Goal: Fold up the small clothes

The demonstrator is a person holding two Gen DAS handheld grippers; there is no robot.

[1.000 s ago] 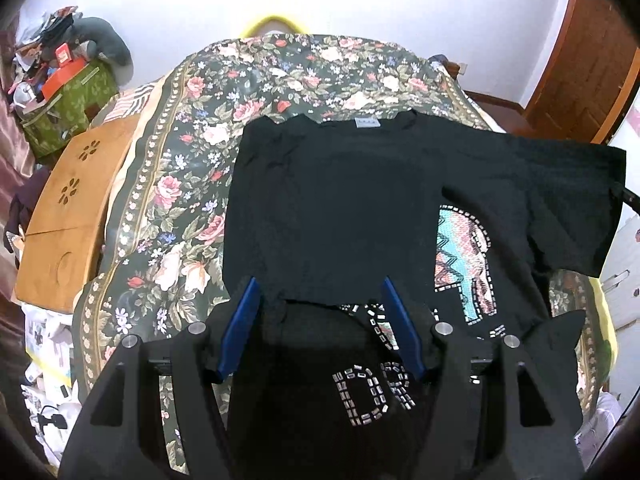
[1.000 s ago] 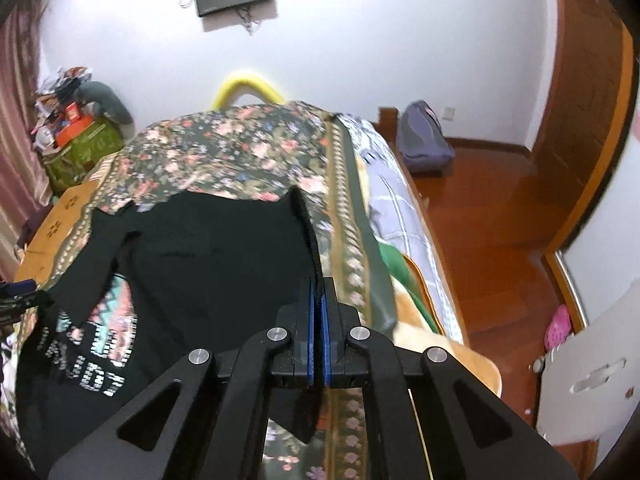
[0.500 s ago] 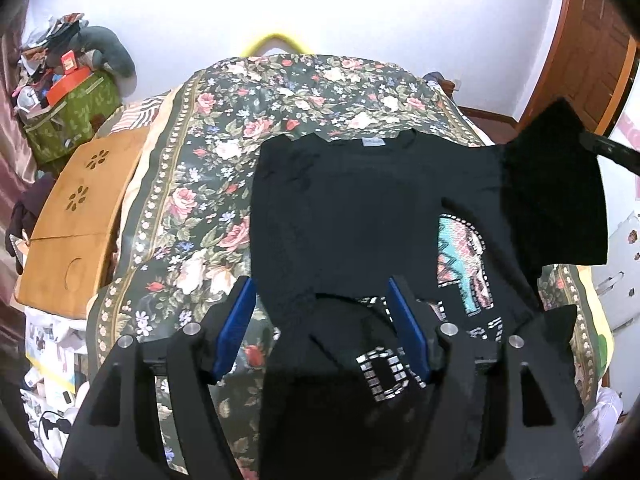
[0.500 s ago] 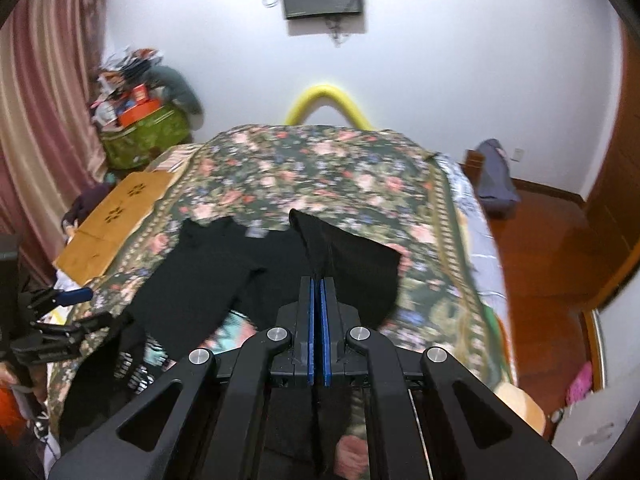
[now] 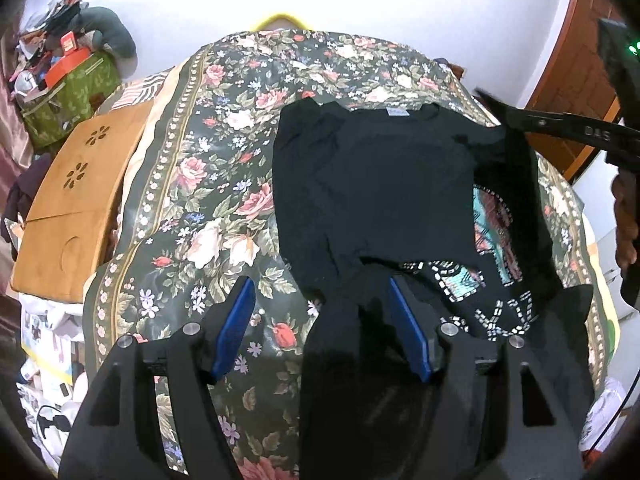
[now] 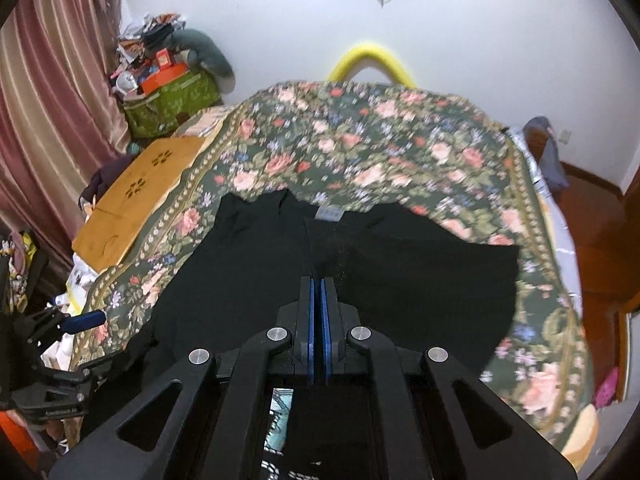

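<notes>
1. The left gripper (image 5: 322,328) stands with its blue pads spread; the near hem of the black T-shirt (image 5: 376,184) drapes over its right finger (image 5: 408,336), unpinched.
2. The right gripper (image 6: 318,320) has its pads pressed together on a fold of the T-shirt's fabric, held over the garment.
3. The T-shirt lies on the floral bedspread (image 5: 224,184), its collar label (image 6: 329,213) toward the bed's far edge.
</notes>
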